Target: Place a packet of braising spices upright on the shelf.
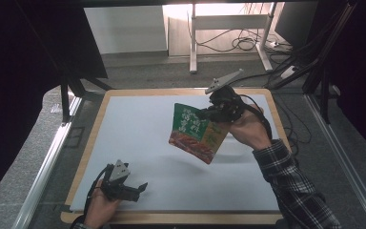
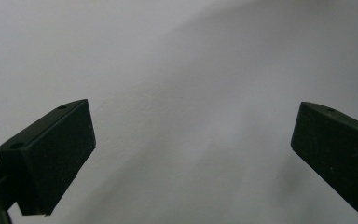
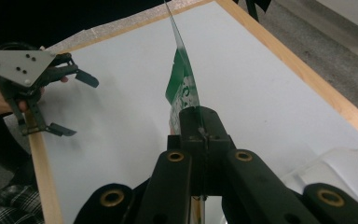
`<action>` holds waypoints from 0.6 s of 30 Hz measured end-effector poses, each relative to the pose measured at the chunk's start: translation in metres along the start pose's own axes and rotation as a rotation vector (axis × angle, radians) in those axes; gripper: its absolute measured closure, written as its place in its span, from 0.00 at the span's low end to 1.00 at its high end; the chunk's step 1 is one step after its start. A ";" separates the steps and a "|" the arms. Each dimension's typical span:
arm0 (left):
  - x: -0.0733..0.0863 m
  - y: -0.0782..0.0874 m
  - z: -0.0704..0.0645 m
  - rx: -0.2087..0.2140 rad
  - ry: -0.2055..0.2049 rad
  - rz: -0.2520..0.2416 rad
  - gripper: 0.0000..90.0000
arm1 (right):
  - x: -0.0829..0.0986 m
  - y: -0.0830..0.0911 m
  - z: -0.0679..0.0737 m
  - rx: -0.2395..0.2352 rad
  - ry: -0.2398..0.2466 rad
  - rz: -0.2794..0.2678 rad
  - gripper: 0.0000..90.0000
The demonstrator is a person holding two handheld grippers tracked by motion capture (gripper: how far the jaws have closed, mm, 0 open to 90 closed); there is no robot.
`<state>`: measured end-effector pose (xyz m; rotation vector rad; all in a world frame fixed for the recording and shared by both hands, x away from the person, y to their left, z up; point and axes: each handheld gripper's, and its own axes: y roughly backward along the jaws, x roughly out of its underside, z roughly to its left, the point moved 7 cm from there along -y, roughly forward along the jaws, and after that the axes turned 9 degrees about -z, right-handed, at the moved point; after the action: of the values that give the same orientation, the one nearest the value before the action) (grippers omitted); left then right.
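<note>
Counter: white mat on a wooden-edged top, bare. Snack pouch: green and red, held clear above mid-counter, hanging tilted. Right gripper: fingers closed tight on the pouch's upper edge. Left gripper: fingers spread wide, holding nothing, low at the near-left corner. Risk: a thin edge grip may let the pouch slip or swing loose.

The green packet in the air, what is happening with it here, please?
A person works with a gripper in each hand. The right gripper is shut on the edge of the green packet and holds it up, clear of the white table. The left gripper waits low near the front edge, its jaws open with nothing between them.
</note>
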<state>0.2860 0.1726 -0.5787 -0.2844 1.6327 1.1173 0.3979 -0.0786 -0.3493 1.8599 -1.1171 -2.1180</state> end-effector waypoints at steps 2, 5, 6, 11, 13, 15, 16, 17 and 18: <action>0.000 0.000 0.000 0.000 0.000 0.000 0.00 | -0.004 -0.001 -0.002 0.004 0.002 -0.002 1.00; 0.000 0.000 0.000 -0.001 0.003 -0.002 0.00 | -0.013 -0.004 -0.006 0.013 0.003 -0.004 1.00; 0.000 0.000 0.000 0.000 0.004 -0.002 0.00 | -0.013 -0.004 -0.006 0.013 0.003 -0.004 1.00; 0.000 0.000 -0.001 0.001 0.004 -0.001 0.00 | -0.023 -0.006 -0.014 0.018 0.011 -0.013 0.99; 0.000 0.000 -0.001 0.002 0.004 -0.002 0.00 | -0.026 -0.007 -0.016 0.021 0.009 -0.018 0.99; 0.000 0.000 -0.001 0.000 0.000 -0.002 0.00 | -0.029 -0.007 -0.019 0.026 0.006 -0.017 1.00; 0.000 0.000 -0.001 0.001 0.000 -0.002 0.00 | -0.030 -0.007 -0.021 0.029 0.008 -0.017 1.00; 0.000 0.000 -0.001 0.001 0.000 -0.002 0.00 | -0.033 -0.007 -0.024 0.036 0.008 -0.018 1.00; 0.000 0.000 -0.001 0.001 0.000 -0.002 0.00 | -0.033 -0.007 -0.024 0.036 0.008 -0.018 1.00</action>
<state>0.2859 0.1720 -0.5788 -0.2853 1.6325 1.1149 0.4300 -0.0662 -0.3261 1.8987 -1.1487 -2.1122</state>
